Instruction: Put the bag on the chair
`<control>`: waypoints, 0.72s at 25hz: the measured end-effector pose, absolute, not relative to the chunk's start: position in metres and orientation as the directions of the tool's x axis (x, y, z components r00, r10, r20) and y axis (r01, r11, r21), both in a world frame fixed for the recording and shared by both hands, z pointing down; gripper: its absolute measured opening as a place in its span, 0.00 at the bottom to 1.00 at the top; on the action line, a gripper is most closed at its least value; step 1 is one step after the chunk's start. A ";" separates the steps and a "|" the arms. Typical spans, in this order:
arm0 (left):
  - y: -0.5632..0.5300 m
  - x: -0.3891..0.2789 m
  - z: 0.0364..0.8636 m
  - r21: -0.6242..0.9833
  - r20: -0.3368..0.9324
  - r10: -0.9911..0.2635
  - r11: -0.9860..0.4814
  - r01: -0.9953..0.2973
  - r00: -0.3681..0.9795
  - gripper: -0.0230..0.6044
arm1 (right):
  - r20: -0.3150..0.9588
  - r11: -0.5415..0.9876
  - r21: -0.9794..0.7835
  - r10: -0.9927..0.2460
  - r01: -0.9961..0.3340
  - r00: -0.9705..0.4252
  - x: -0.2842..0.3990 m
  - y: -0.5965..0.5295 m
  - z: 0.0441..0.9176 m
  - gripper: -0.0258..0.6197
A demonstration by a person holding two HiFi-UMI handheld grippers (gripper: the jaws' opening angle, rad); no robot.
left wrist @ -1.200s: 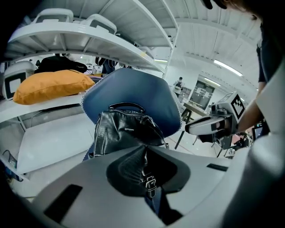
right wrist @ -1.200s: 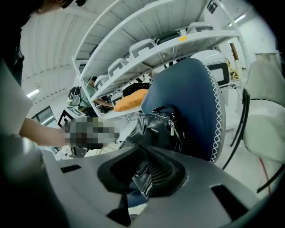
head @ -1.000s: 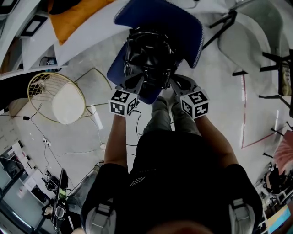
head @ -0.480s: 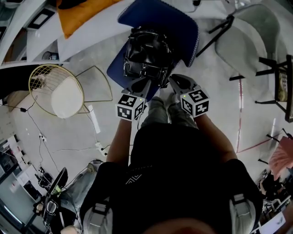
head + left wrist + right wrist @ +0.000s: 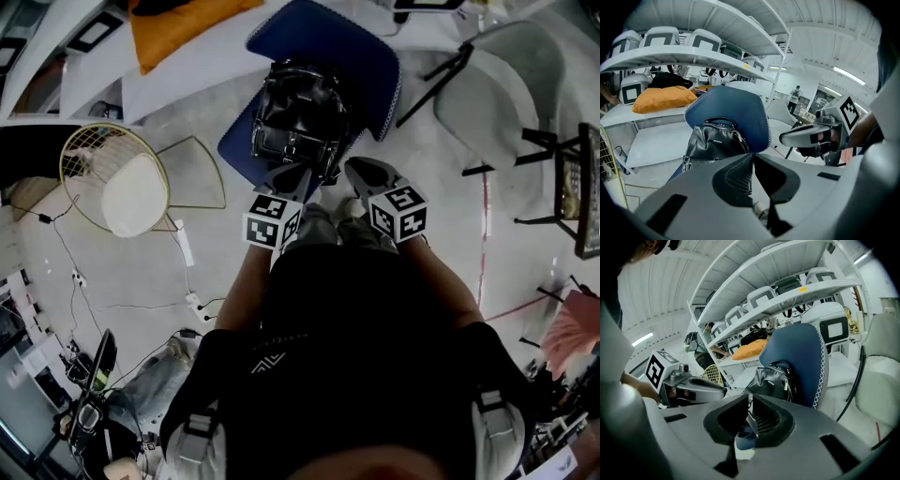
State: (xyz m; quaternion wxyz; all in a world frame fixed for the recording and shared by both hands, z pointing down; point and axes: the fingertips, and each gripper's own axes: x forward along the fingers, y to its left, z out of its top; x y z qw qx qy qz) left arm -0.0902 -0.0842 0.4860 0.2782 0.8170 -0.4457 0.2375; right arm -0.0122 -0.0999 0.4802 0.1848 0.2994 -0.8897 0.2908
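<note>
A black leather bag (image 5: 300, 112) sits upright on the seat of a blue chair (image 5: 375, 66), leaning on its backrest. My left gripper (image 5: 298, 174) is just short of the bag's near edge, shut with nothing in it. My right gripper (image 5: 354, 169) hangs beside it at the bag's near right corner, also shut and empty. In the left gripper view the bag (image 5: 715, 140) and the chair (image 5: 736, 108) lie beyond my closed left gripper (image 5: 753, 157). The right gripper view shows the bag (image 5: 776, 380) against the chair (image 5: 801, 348), past my right gripper (image 5: 750, 401).
A yellow wire chair with a white cushion (image 5: 122, 187) stands to the left. A grey chair (image 5: 497, 84) stands at the right. White shelves behind the blue chair hold an orange cushion (image 5: 183, 28). Cables (image 5: 187, 300) run across the floor at the left.
Both grippers have drawn back a little from the bag and risen; the left one has shifted right. The bag stays put on the chair.
</note>
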 end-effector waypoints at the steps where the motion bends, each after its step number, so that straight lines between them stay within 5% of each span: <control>1: -0.084 -0.091 0.486 0.241 0.640 -0.596 -0.442 -0.864 0.484 0.07 | 0.502 0.653 -0.407 -0.424 -0.638 -0.754 -0.013 -0.101 0.479 0.12; 18: -0.087 -0.087 0.477 0.255 0.636 -0.597 -0.434 -0.864 0.488 0.07 | 0.486 0.673 -0.403 -0.417 -0.620 -0.768 -0.023 -0.110 0.467 0.11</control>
